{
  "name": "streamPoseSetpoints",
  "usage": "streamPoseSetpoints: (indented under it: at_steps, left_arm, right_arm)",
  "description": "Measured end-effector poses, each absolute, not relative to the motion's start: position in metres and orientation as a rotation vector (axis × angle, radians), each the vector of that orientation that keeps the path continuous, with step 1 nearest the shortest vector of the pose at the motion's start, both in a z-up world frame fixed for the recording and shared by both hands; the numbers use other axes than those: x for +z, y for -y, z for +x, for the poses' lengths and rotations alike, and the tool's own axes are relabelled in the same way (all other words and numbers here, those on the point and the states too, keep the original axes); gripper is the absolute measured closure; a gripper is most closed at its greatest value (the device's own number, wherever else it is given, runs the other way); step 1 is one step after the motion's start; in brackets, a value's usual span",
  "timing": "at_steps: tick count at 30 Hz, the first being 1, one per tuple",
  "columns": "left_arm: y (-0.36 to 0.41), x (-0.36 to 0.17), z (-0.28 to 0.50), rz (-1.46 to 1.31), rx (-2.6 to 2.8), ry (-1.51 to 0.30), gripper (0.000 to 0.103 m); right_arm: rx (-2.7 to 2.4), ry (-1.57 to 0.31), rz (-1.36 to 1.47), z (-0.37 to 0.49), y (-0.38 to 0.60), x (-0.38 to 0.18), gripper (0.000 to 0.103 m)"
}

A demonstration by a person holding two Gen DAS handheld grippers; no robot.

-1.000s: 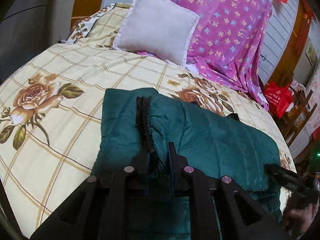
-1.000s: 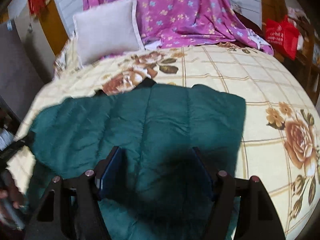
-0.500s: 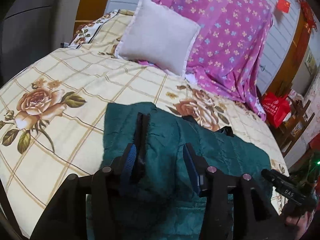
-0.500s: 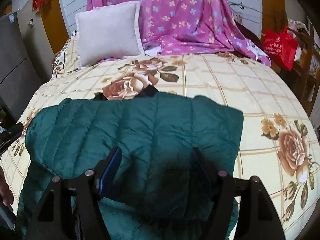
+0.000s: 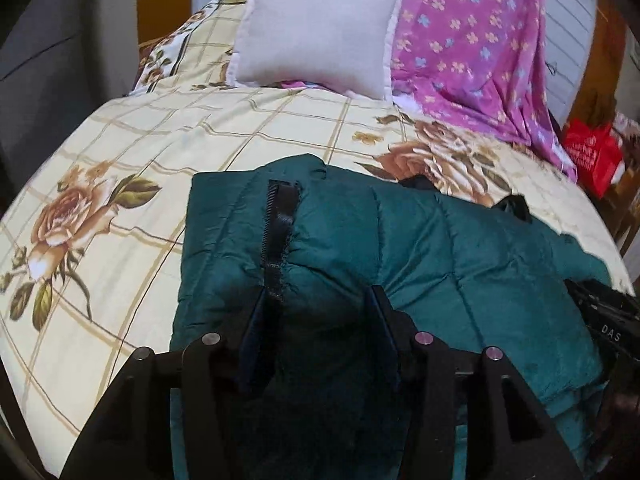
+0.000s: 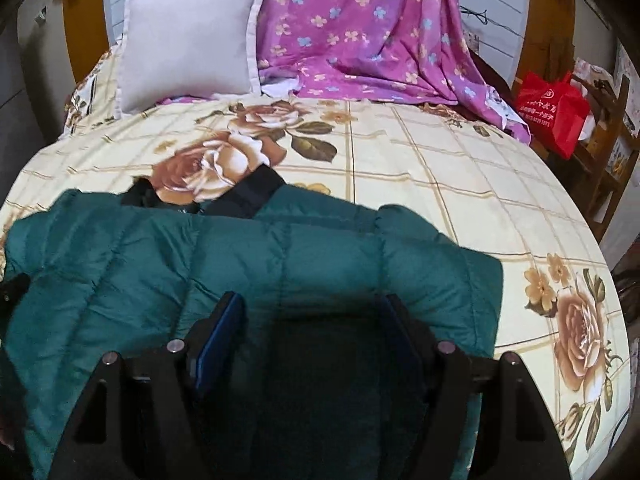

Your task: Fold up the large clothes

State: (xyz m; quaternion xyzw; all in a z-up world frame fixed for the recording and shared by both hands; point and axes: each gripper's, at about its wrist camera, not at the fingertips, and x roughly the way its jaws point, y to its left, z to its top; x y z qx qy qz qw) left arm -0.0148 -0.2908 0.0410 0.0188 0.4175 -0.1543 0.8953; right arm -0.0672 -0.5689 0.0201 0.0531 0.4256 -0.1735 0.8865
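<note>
The green jacket (image 5: pixel 420 264) lies folded on the bed (image 5: pixel 256 120), zipper (image 5: pixel 276 232) up. The left gripper (image 5: pixel 318 304) and right gripper (image 6: pixel 314 312) hover over it with jaws spread, holding nothing, probably placed to pick the next fold's edge.

Both wrist cams sit low and close over the quilted teal down jacket (image 5: pixel 440 264) (image 6: pixel 248 264), facing the headboard end; both catch the pale square pillow (image 5: pixel 316 28) (image 6: pixel 188 36).
</note>
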Motion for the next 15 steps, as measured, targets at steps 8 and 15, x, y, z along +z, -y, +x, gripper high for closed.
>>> streamPoseSetpoints:
  at_steps: [8,15]
  left_arm:
    - [0.296,0.035,-0.016,0.070,-0.312,-0.868,0.073]
    - [0.295,0.034,-0.016,0.064,-0.308,-0.863,0.073]
  right_arm:
    - [-0.346,-0.923,0.128,-0.071,0.572,0.024,0.028]
    - [-0.262,-0.862,0.133,-0.117,0.555,0.053,0.027]
